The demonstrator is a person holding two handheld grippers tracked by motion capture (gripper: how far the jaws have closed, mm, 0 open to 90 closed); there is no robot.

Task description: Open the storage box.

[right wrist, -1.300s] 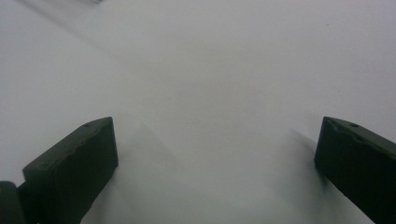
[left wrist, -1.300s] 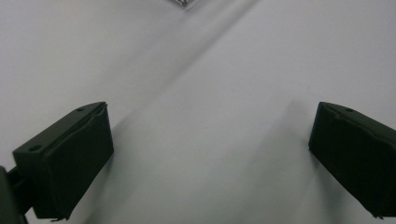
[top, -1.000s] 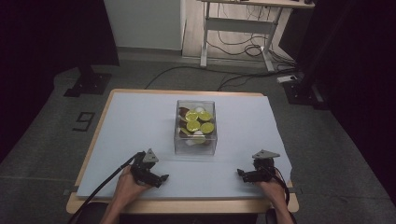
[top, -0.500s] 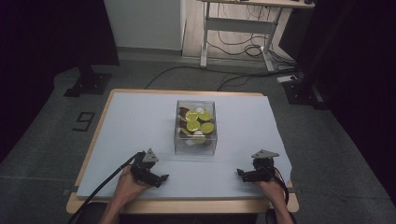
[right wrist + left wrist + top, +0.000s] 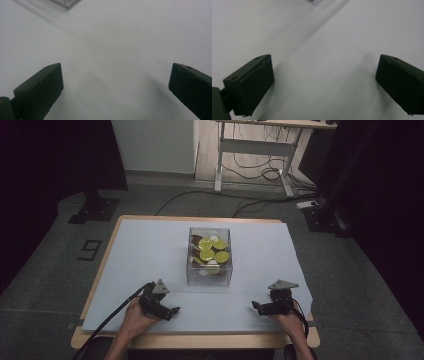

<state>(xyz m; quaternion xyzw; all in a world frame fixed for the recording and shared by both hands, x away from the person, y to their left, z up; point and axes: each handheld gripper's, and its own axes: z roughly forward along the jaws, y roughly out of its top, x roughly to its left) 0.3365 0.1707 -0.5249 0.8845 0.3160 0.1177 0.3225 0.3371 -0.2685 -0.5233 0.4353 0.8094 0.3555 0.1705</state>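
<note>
Left tool (image 5: 174,310) sits low in the lower left of the high view, gripped by a hand (image 5: 134,316), its black jaws spread wide and holding nothing. In the left gripper view the same tool (image 5: 324,87) shows both dark jaw blocks far apart at the frame's bottom corners, with bare pale surface between them. A black cable (image 5: 107,322) trails off from it toward the bottom left edge.

Over on the lower right of the high view, the right tool (image 5: 255,307) rests in the other hand (image 5: 291,322), a grey three-cornered plate (image 5: 283,284) on top, jaws released too. The right gripper view confirms it: the tool (image 5: 116,92) stands wide open over plain white sheet, nothing caught.

Both tools point inward across the near strip of the wooden-edged worktop (image 5: 195,340), which is covered with a pale blue-white sheet (image 5: 145,250).

Centre frame, well apart from both tools, stands a clear rectangular plastic box (image 5: 209,257). Inside it lie round yellow-green slices (image 5: 206,254) piled with some darker brown and whitish pieces; what those are is too small to tell. A corner of the box peeks in at the top of the right gripper view (image 5: 65,3).

Beyond the worktop, grey floor (image 5: 50,270) carries a dark figure "9" mark (image 5: 90,250) at left, and loose cables (image 5: 250,205) run toward a white-legged desk frame (image 5: 255,150) at the top.
</note>
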